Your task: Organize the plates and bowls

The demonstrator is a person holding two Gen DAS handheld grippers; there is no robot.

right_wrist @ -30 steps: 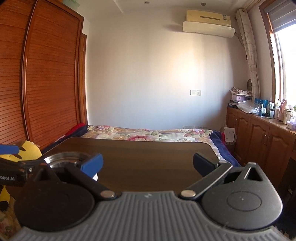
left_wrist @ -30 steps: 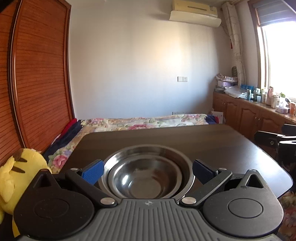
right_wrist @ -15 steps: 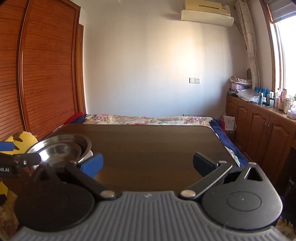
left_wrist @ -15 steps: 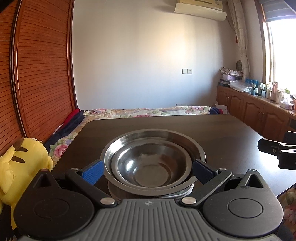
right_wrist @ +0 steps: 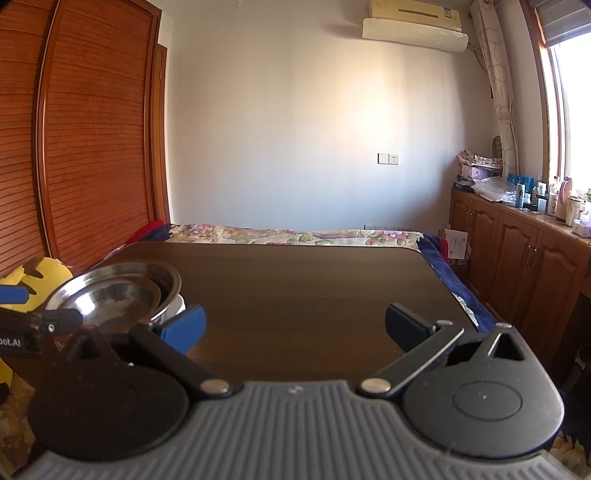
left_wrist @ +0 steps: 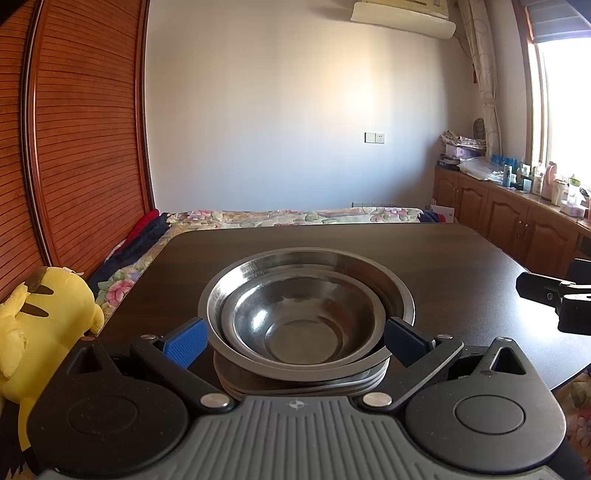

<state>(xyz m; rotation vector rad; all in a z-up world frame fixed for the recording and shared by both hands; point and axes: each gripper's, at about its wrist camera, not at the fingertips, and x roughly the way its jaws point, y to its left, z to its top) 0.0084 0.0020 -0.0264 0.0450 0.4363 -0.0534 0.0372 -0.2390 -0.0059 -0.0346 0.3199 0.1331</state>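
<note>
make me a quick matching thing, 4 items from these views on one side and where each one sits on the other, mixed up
Items
1. small steel bowl
2. yellow plush toy
3. air conditioner
4. left hand-held gripper

Places
A. high on the wall
B. nested inside the big steel bowl
C. off the table's left edge
D. fingers open either side of the bowl stack

Pairs: 1-B, 2-C, 3-A, 4-D

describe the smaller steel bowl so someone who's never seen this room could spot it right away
Start at the dark wooden table. Near its front edge sits a stack of flat plates with a wide steel bowl on top. The smaller steel bowl is nested inside that one, shiny, its rim sitting lower.
</note>
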